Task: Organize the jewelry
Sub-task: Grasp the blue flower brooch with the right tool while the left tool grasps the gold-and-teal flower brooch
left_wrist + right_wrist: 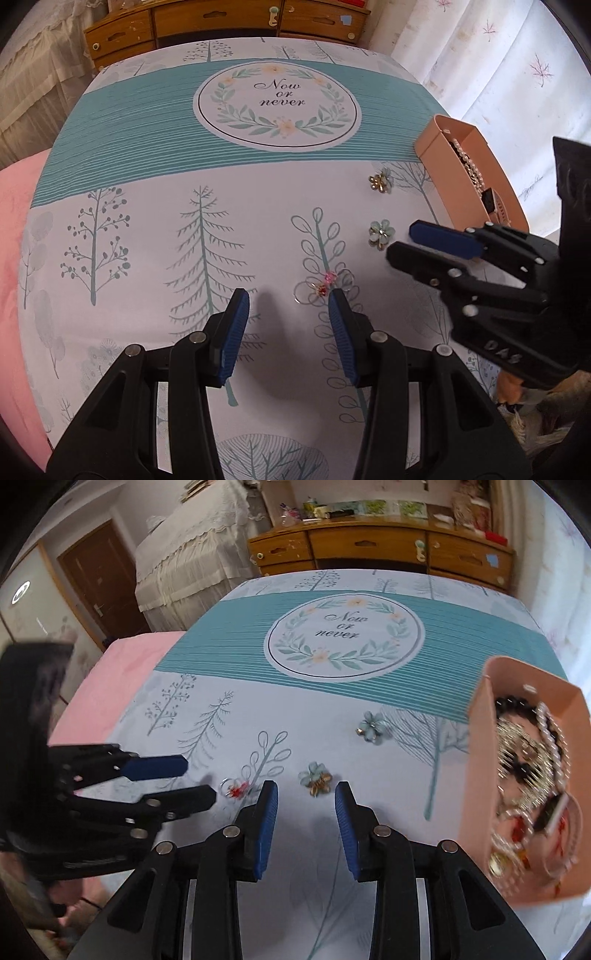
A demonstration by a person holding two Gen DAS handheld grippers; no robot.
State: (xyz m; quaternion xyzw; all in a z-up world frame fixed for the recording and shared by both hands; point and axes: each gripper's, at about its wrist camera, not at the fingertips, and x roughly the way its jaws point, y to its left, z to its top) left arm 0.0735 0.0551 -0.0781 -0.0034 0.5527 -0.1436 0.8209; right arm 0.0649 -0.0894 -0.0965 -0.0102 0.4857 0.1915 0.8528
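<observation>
Surface [147,155]: covered by a cloth printed with pale trees, a teal striped band and a round "Now or never" wreath emblem [277,101].

Left hand-held gripper [288,299]: jaws wide apart, holding nothing; blue pads low over the near part of the cloth. In the right wrist view it enters from the left [201,779], also apart and empty.

Right hand-held gripper [306,788]: jaws wide apart, holding nothing. In the left wrist view it reaches in from the right [400,242].

Hoop earrings with pink and red ornaments [320,288]: flat on the cloth, just beside the tip of the left gripper's right finger; also seen at [236,788].

Near flower earring [316,778], pale blue petals with gold parts: on the cloth just beyond the right gripper's fingertips, roughly between them.

Far flower earring [371,726], same type: farther back and slightly right, apart from the first.

Pink organizer box [480,738]: at the right edge of the surface, open-topped, holding a pearl strand [552,738], gold pieces and dark items in a tangle.

Background: wooden drawer cabinet [369,546] at the far side; pink bedding [14,221] at left.
</observation>
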